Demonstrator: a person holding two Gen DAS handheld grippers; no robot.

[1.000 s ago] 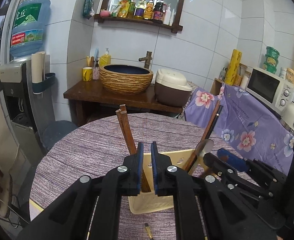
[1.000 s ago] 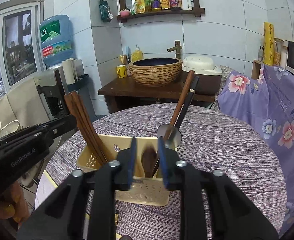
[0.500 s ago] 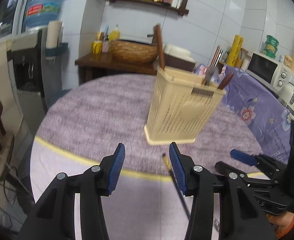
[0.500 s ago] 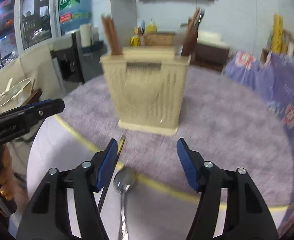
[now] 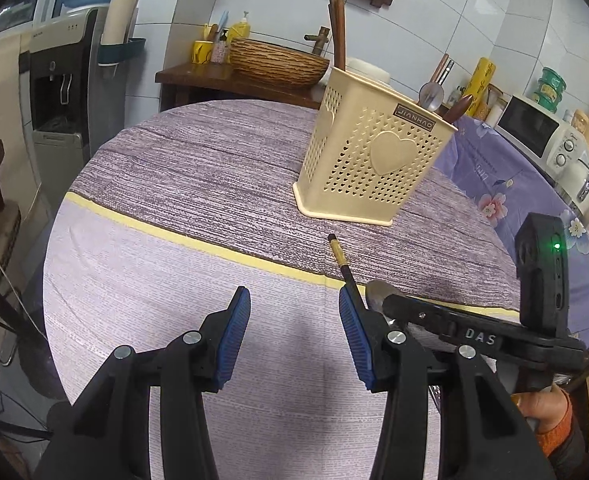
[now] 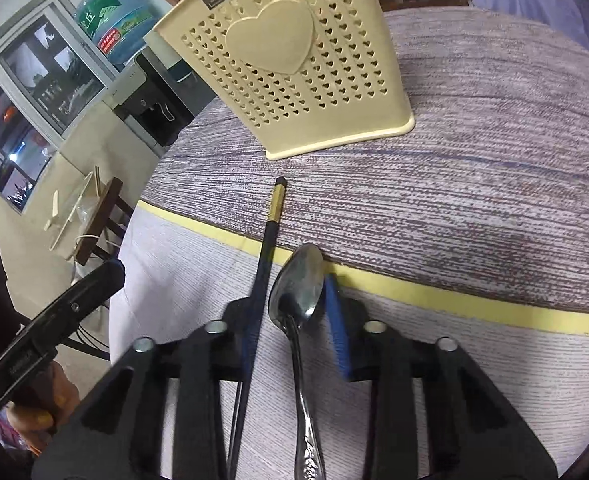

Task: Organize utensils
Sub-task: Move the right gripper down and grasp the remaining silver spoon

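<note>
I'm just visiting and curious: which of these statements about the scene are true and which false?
1. The cream holder stands upright on the table. True.
2. The gold-tipped black chopstick is inside the holder. False: it lies on the table in front of it.
3. The holder's front bears a raised star. False: a heart.
4. A metal spoon lies beside that chopstick. True.
5. The holder is empty. False: brown chopsticks stand in it.
</note>
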